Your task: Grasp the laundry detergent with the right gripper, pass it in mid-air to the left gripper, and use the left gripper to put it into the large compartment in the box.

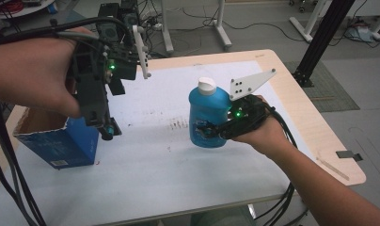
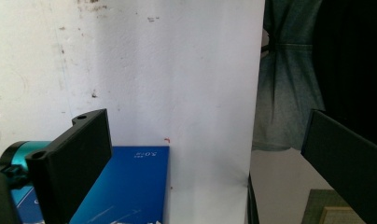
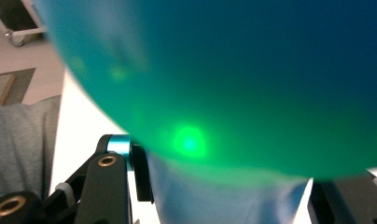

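- The right hand (image 1: 261, 134) is reaching in from the near right, forearm slanting up toward the middle of the table.
- The right gripper (image 1: 211, 129) is pointing left, roughly level, its jaws clamping a blue bottle (image 1: 207, 117).
- The left hand (image 1: 35, 75) is hovering at far left.
- The left gripper (image 1: 108, 129) is pointing downward, jaws standing wide apart, gripping nothing.

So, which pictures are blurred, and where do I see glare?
Right gripper view: the blue bottle is very close and out of focus, with a green light spot on it. High view: sharp enough, evenly lit, green lamps glow on both claws. Left gripper view: the blue box is fairly sharp, the right side dark.
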Tool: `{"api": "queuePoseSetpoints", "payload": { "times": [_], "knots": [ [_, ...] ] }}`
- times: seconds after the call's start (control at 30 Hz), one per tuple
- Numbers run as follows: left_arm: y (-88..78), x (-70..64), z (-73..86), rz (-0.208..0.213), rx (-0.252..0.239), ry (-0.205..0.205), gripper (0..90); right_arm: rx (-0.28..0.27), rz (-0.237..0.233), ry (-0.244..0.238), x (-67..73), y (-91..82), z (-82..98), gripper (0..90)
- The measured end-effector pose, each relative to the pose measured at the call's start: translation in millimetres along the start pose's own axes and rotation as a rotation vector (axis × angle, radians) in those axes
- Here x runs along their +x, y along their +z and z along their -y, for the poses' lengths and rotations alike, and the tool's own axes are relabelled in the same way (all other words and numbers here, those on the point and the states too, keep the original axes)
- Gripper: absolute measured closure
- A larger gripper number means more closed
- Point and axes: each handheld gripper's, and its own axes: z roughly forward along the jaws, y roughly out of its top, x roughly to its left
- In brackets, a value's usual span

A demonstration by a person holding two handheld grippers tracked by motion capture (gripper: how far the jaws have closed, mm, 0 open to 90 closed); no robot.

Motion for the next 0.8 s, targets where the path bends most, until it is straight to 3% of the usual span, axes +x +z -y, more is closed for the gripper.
{"api": "queuePoseSetpoints", "payload": {
  "times": [0.3,0.8],
  "knots": [
    [3.7,-0.4,-8.0,0.004,0.005,0.001,1.7,0.015,-0.054,-0.028,11.4,13.2,-14.0,45.1],
    [9.0,-1.3,-20.0,0.014,-0.005,0.002,1.7,0.031,-0.183,-0.102,32.8,45.6,-37.3,45.1]
  ]
}}
